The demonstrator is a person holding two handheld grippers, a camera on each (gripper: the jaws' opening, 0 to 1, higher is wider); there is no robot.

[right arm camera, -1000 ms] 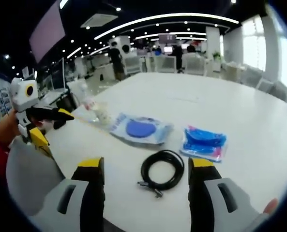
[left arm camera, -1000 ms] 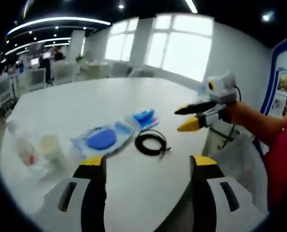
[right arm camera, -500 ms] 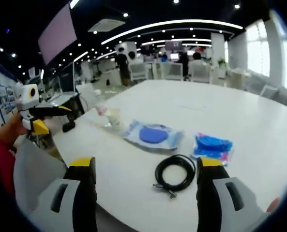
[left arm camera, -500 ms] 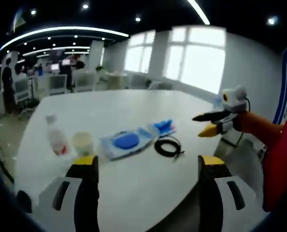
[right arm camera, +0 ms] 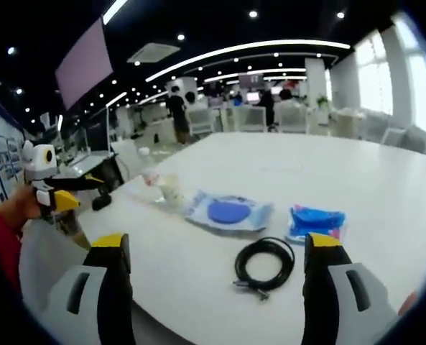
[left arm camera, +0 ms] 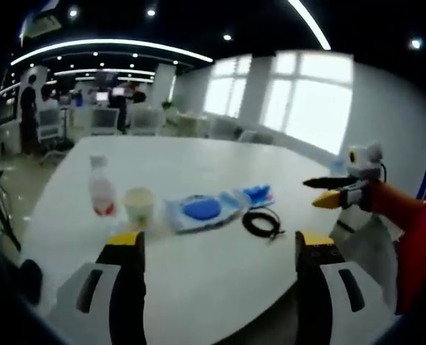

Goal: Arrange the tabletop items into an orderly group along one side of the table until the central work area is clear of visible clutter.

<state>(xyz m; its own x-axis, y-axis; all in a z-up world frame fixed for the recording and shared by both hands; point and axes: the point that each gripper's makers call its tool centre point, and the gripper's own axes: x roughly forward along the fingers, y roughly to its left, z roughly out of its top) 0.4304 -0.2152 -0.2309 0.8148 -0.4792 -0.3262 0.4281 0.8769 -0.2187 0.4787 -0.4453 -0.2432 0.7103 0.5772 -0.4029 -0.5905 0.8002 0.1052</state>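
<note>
Several items lie in a loose row on the white table (left arm camera: 198,154): a clear bottle with a red label (left arm camera: 100,195), a pale cup (left arm camera: 139,206), a clear packet holding a blue disc (left arm camera: 202,210), a smaller blue packet (left arm camera: 258,194) and a coiled black cable (left arm camera: 261,223). My left gripper (left arm camera: 218,244) hovers open over the near table edge, short of them. The right gripper (left arm camera: 312,194) hangs open beyond the table's right edge. In the right gripper view, the cable (right arm camera: 265,262) is nearest my open right gripper (right arm camera: 216,244), with the blue packet (right arm camera: 315,221), disc packet (right arm camera: 227,212), cup (right arm camera: 171,190) and bottle (right arm camera: 146,172) beyond. The left gripper (right arm camera: 89,194) hangs off the table's left.
The far half of the table (right arm camera: 320,162) is bare. Office chairs (left arm camera: 144,118) and desks stand beyond it, with people (right arm camera: 175,108) in the distance. A pale chair back (left arm camera: 367,244) stands close to the table edge on the right of the left gripper view.
Both cameras have drawn back from the table, so the items look smaller and the bottle and cup show fully. The items lie where they were. Both grippers stay open.
</note>
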